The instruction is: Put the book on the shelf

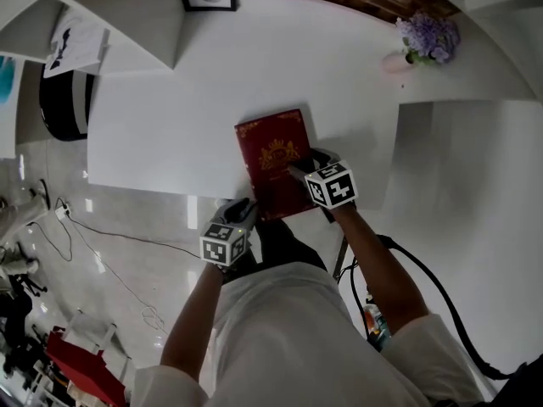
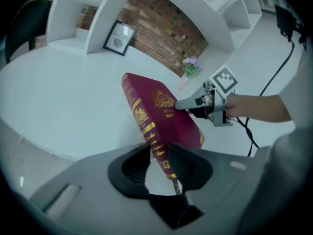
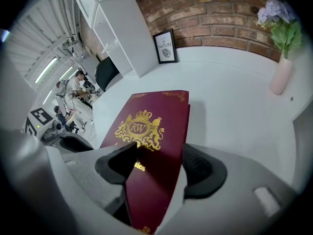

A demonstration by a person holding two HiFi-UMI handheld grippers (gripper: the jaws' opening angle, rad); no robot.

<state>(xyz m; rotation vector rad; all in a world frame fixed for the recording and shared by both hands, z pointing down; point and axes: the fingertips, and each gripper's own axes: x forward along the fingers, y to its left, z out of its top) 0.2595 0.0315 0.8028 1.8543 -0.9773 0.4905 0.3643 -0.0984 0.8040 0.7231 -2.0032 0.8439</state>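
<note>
The maroon hardback with the gold crest (image 1: pixel 273 161) lay tilted at the near edge of the white worktop (image 1: pixel 161 117), with its lower end jutting past that edge toward you. Your right gripper (image 3: pixel 156 158) had hold of it. One finger lay on the front cover just below the crest and the other on the far side of the book, so the fingers stood wide but closed on its thickness. Your left gripper (image 2: pixel 159 155) straddled the lower end of the spine with its fingers narrowly parted. A sliver of white showed between one finger and the spine, so as far as could be seen it was not pinching.

I judged this to be the pick-up step: the book was gripped but not yet headed for the shelf (image 2: pixel 98 18). The next move called for either letting the right gripper carry the book alone or closing the left on the spine first. After that you needed to lift the book clear of the worktop edge and swing it up toward the white shelf bays at the far left.

The worktop between the book and the shelf was bare, so you had open room. The framed picture (image 2: pixel 119 37) stood beside the shelf's side panel and was the one thing to steer around. The pink vase of purple flowers (image 3: pixel 279 75) stood well apart to the right. The near edge was the risk: a loose grip there could have dropped the book to the floor.
</note>
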